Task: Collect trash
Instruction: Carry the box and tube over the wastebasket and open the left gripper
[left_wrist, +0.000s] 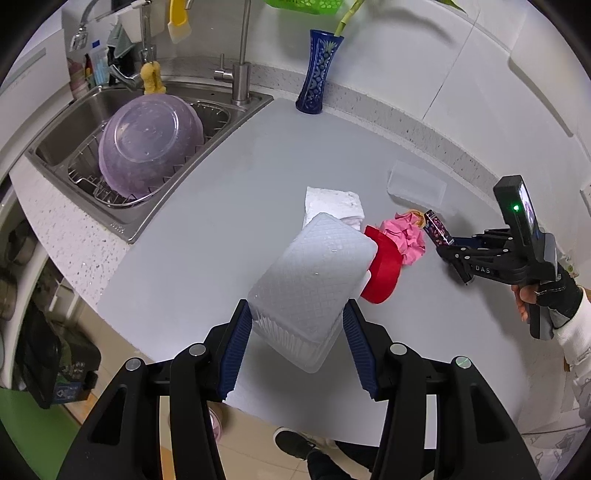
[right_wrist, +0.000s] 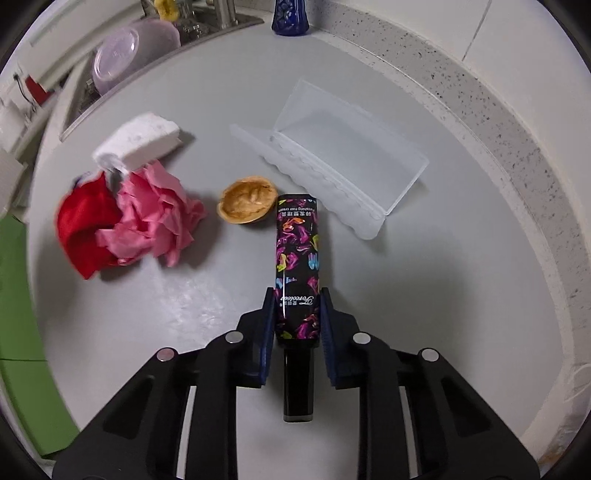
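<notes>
My left claw (left_wrist: 297, 325) holds clear plastic box (left_wrist: 314, 280), lifted above counter (left_wrist: 221, 221). My right claw (right_wrist: 297, 314) pinches dark flowery tube (right_wrist: 297, 266) near its bottom end; tube lies on counter. Walnut shell (right_wrist: 247, 205) sits just beside tube tip, pink paper (right_wrist: 155, 218) and red cloth (right_wrist: 85, 229) further left, open clear case (right_wrist: 343, 162) close on right. Risk: tube is smooth, may slip out. Lifting may knock shell away. Box held only at edge, may tip and drop.
</notes>
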